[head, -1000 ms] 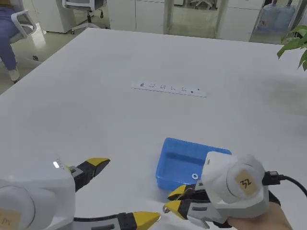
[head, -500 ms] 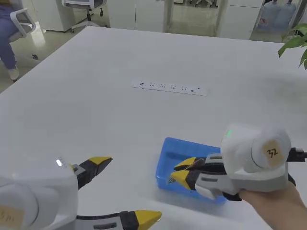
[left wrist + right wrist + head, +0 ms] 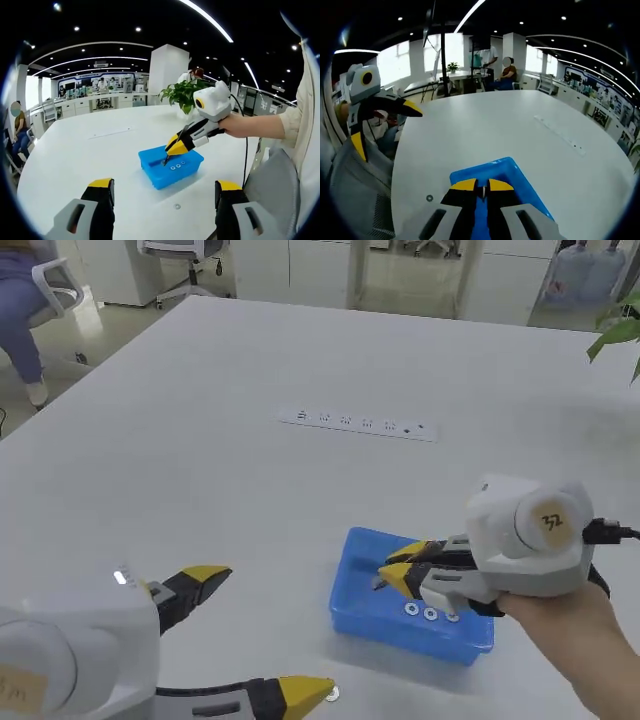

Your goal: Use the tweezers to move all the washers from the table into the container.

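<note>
The right gripper [image 3: 398, 568] is pinched tight on the tweezers [image 3: 381, 583], whose tips hang low over the blue container [image 3: 360, 545], just beside 3 washers [image 3: 430, 613] lying on its floor. I cannot tell whether the tips carry another. If they do, I would keep them low and inside the walls and ease the squeeze gently, so it drops flat rather than bouncing out. 1 loose washer [image 3: 332, 693] lies on the table [image 3: 200, 440] outside the container's near wall, apart from the tweezers and just beside a jaw tip of the left gripper [image 3: 275, 632], whose jaws stand wide apart.
</note>
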The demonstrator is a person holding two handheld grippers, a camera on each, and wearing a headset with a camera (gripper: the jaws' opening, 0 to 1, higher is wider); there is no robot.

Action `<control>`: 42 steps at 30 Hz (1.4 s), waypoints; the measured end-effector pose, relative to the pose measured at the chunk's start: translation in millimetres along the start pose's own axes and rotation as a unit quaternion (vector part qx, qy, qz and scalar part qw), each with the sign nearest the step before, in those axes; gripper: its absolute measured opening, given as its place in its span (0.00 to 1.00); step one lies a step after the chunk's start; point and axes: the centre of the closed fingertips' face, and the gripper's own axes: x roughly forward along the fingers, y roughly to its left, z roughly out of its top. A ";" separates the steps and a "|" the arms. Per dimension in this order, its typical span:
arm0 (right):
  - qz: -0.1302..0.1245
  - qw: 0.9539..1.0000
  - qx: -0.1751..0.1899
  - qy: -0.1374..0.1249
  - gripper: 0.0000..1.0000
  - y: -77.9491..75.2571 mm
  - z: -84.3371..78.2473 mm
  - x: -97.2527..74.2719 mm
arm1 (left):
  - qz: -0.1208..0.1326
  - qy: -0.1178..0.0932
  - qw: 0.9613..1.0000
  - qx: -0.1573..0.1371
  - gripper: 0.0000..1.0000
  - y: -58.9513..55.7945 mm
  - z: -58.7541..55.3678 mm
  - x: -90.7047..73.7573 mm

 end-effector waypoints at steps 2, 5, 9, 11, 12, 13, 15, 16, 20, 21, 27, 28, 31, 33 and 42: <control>0.002 1.000 0.009 0.006 0.03 -2.8 -5.0 3.4 | 0.000 0.001 1.000 0.001 0.84 0.4 -0.5 0.0; 0.003 1.000 0.020 0.016 0.03 -3.9 -13.4 9.5 | 0.001 0.001 1.000 0.002 0.84 1.0 -0.5 0.0; 0.000 0.999 0.026 0.038 0.03 -3.2 -24.5 15.0 | 0.002 0.001 1.000 0.000 0.84 1.8 -0.3 0.0; 0.000 0.999 0.025 0.040 0.03 -2.3 -25.7 16.7 | 0.002 0.002 1.000 0.001 0.84 2.0 -1.0 0.1; 0.003 0.999 0.029 0.043 0.03 -1.7 -26.9 17.1 | 0.002 0.003 1.000 0.001 0.84 2.0 -1.4 0.1; 0.004 0.999 0.029 0.045 0.03 -1.2 -27.9 17.8 | 0.002 0.004 1.000 0.001 0.84 2.2 -2.0 0.2; 0.004 0.998 0.028 0.050 0.03 -0.3 -30.2 18.6 | 0.002 0.004 1.000 0.002 0.84 2.5 -2.4 0.4; 0.004 0.998 0.029 0.051 0.03 -0.1 -31.2 18.8 | 0.002 0.004 1.000 0.001 0.84 2.4 -2.3 0.5; 0.006 0.998 0.024 0.054 0.03 2.7 -32.0 19.0 | 0.002 0.003 1.000 0.002 0.84 2.1 -1.6 0.6; 0.007 0.998 0.024 0.055 0.03 3.2 -32.4 19.3 | 0.002 0.003 1.000 0.002 0.84 2.2 -1.4 0.7; 0.006 0.998 0.024 0.056 0.03 3.4 -32.8 18.7 | 0.002 0.002 1.000 0.003 0.83 2.0 0.2 1.0; 0.006 0.998 0.022 0.056 0.03 3.2 -32.7 18.3 | 0.001 0.002 1.000 0.004 0.83 1.7 0.2 1.0; 0.001 0.999 0.018 0.050 0.03 3.1 -28.9 13.7 | 0.000 0.002 1.000 0.004 0.84 0.7 0.5 1.1; -0.001 0.999 0.021 0.042 0.03 3.7 -23.7 10.7 | -0.001 0.002 1.000 0.004 0.84 0.2 1.1 1.2; -0.017 1.000 0.009 0.001 0.03 8.7 4.9 -9.7 | -0.007 0.002 1.000 0.008 0.84 -4.4 2.4 2.7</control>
